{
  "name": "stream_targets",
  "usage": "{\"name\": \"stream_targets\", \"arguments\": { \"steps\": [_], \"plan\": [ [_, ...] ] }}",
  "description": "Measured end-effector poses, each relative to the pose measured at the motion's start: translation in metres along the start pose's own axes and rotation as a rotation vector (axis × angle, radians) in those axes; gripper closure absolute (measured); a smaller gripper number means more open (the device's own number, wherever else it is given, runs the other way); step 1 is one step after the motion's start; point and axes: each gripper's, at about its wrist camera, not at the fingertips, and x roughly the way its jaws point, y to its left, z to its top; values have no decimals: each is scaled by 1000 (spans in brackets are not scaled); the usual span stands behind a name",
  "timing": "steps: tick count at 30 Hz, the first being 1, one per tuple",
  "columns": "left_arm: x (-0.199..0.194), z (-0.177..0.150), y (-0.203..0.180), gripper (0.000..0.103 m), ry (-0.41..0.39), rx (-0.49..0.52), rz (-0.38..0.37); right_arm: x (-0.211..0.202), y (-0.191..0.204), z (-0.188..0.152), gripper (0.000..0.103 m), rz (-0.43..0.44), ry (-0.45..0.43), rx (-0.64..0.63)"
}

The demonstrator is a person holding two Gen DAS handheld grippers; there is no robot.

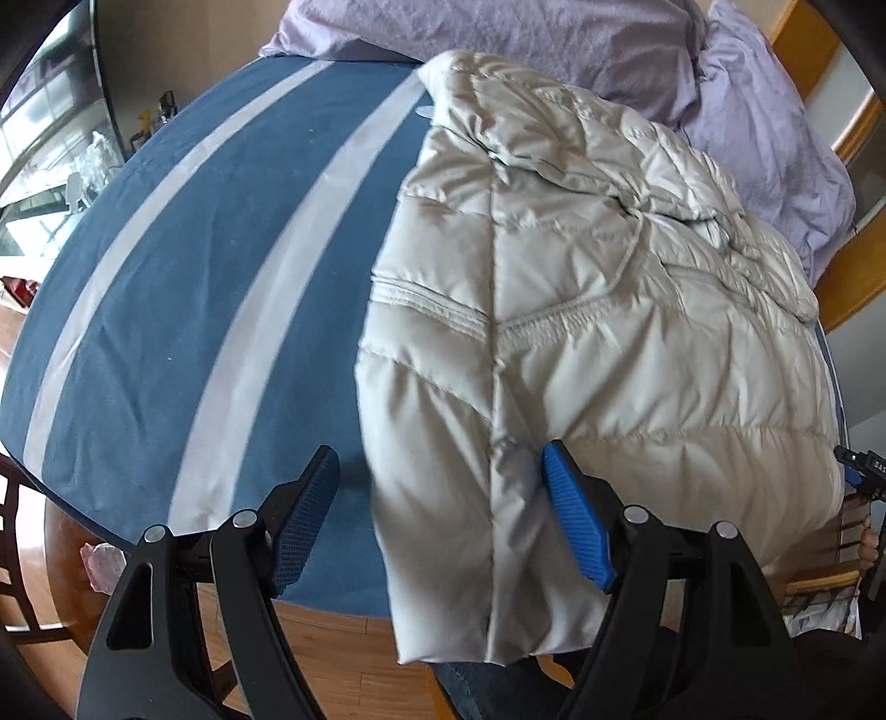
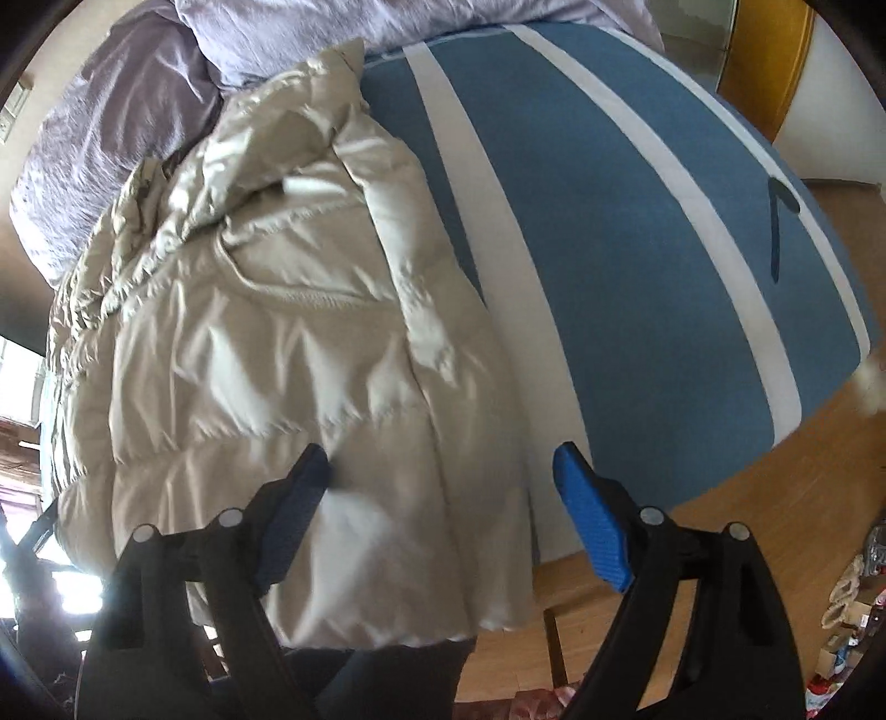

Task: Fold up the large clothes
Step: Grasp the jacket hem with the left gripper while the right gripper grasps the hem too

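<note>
- A pale beige quilted puffer jacket (image 1: 581, 343) is seen laid on a bed covered by a blue sheet with pale stripes (image 1: 183, 288); it fills the right half of the left wrist view and the left half of the right wrist view (image 2: 266, 343).
- The shiny fabric is stitched into padded panels, with a gathered seam across the middle and a crumpled collar area toward the top.
- The jacket's lower edge is draped over the near edge of the bed, above a wooden floor (image 2: 720, 498).
- Lilac bedding (image 1: 554, 39) is piled beyond the jacket at the top of both frames.
- The left gripper (image 1: 443, 465) is held with fingers apart, straddling the jacket's left edge; nothing is clamped.
- The right gripper (image 2: 443, 465) is likewise spread, its fingers over the jacket's right edge, with no fabric pinched.
- Whether the pads touch the fabric cannot be told; the right view is blurred near the left finger.
- The jacket's sleeves cannot be made out.
</note>
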Motion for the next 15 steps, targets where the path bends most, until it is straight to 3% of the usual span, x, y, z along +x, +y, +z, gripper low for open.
{"name": "stream_targets", "arguments": {
  "steps": [10,15],
  "plan": [
    [7,0,-8,27,14,41,0,5,1,-14,20,40,24,-61],
    [7,1,-9,27,7,38,-6,5,13,-19,35,84,25,-95]
  ]
}}
